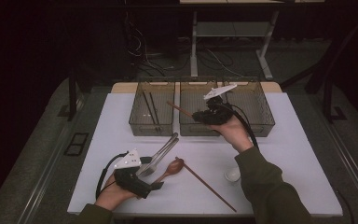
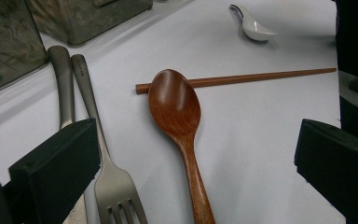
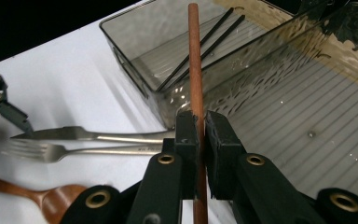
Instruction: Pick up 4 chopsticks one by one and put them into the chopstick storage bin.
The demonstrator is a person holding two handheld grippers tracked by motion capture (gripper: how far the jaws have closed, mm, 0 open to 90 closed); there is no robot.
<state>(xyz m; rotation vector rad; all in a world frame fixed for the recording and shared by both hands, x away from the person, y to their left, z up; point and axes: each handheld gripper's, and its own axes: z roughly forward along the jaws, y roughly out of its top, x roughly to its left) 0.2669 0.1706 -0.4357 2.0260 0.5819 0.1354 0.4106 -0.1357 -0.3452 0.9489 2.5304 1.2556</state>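
My right gripper is shut on a brown wooden chopstick, held over the seam between two smoky clear bins. The left bin holds two black chopsticks. My left gripper is open near the front left, its jaws either side of a wooden spoon that lies on the white table. A second brown chopstick lies under the spoon's bowl.
A metal fork and knife lie side by side left of the wooden spoon. A white ceramic spoon sits front right. The right bin has a bare ribbed floor.
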